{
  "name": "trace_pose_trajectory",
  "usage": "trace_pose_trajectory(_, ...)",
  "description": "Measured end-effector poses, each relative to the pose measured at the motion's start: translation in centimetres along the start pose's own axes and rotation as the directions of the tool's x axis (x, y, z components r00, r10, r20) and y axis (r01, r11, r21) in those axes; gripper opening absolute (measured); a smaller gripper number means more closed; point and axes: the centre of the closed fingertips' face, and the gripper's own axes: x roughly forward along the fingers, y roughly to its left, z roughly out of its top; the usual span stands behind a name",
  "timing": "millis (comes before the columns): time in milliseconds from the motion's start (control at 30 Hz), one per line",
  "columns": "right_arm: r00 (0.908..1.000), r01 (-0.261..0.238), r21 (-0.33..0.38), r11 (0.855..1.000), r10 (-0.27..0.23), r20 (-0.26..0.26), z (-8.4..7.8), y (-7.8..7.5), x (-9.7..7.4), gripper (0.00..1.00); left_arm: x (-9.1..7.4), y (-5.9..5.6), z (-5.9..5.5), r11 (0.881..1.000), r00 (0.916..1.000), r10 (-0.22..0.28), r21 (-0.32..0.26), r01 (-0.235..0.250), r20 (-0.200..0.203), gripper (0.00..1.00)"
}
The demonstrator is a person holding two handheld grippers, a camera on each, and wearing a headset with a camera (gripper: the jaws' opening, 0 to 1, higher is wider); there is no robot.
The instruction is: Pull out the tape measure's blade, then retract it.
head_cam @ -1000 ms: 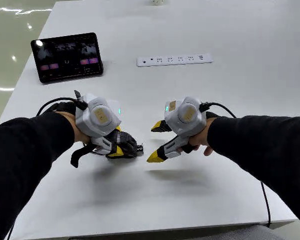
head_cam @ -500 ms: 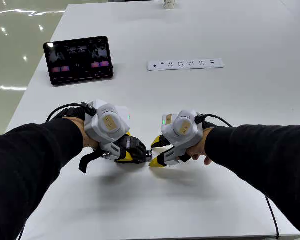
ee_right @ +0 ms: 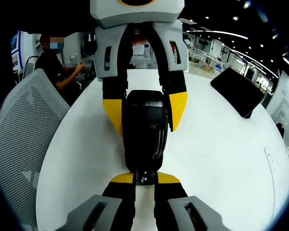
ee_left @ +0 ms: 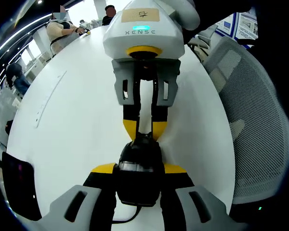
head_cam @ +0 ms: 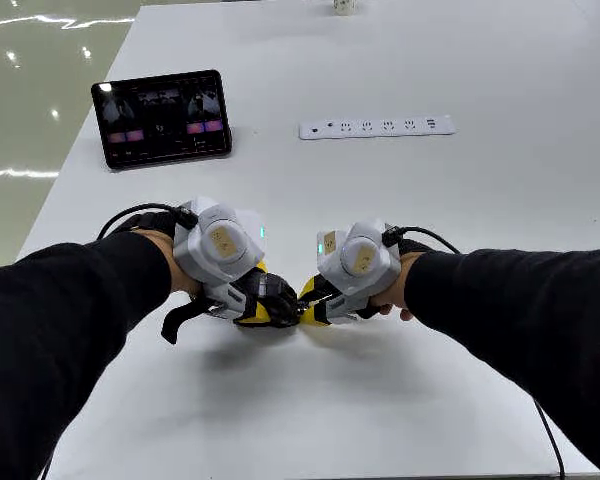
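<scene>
Tape measure (head_cam: pixel 272 296) gripped from both ends.
Head view: toward the surface's (head_cam: pixel 460 200) near edge, left tongs (head_cam: pixel 263 303) clamp its case, right tongs (head_cam: pixel 309 311) at its mouth. Left gripper view: case between clamped jaws. Right gripper view: jaws pinch the blade hook (ee_right: pixel 145 177).

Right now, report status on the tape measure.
Left hand-held gripper shut on tape measure. Right hand-held gripper shut on blade tip. Blade not out yet.

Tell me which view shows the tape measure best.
Right gripper view: the tape measure shows full length, left tool gripping its body, right tool pinching its blade end. Left gripper view foreshortens it; head view half hides it.
</scene>
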Motion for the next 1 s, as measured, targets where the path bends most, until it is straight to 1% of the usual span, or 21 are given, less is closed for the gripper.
trace_pose_trajectory(133, 1.0, -0.001, 0.042, 0.999, 0.0, 0.004, -0.1, 0.0, -0.1, 0.1, -0.1, 0.0, 0.0, 1.0, 1.0, -0.008, -0.008, 0.008, 0.005, 0.29)
trace_pose_trajectory(267, 1.0, 0.001, 0.047, 0.999, 0.0, -0.004, -0.2, 0.0, -0.2, 0.1, -0.1, -0.1, 0.0, 1.0, 0.9999, -0.009, -0.014, 0.009, 0.005, 0.29)
trace_pose_trajectory(433, 0.9999, -0.007, 0.083, 0.997, 0.008, -0.011, -0.4, 0.2, -0.3, 0.1, -0.2, -0.1, 0.0, 1.0, 0.9999, -0.009, -0.015, 0.009, 0.007, 0.29)
trace_pose_trajectory(567, 0.9998, 0.002, 0.062, 0.998, -0.001, -0.021, -0.5, 0.3, -0.4, 0.1, -0.2, -0.2, 0.0, 1.0, 0.9999, -0.008, -0.024, 0.008, 0.012, 0.29)
trace_pose_trajectory(767, 0.9996, 0.004, 0.062, 0.998, -0.002, -0.027, -0.6, 0.3, -0.5, 0.1, -0.3, -0.3, 0.0, 0.999, 0.9999, -0.004, -0.031, 0.005, 0.012, 0.29)
trace_pose_trajectory(1000, 0.9993, 0.003, 0.066, 0.998, -0.001, -0.037, -1.1, 0.4, -0.9, 0.1, -0.2, -0.3, 0.0, 0.999, 0.9999, -0.002, -0.038, 0.003, 0.015, 0.29)
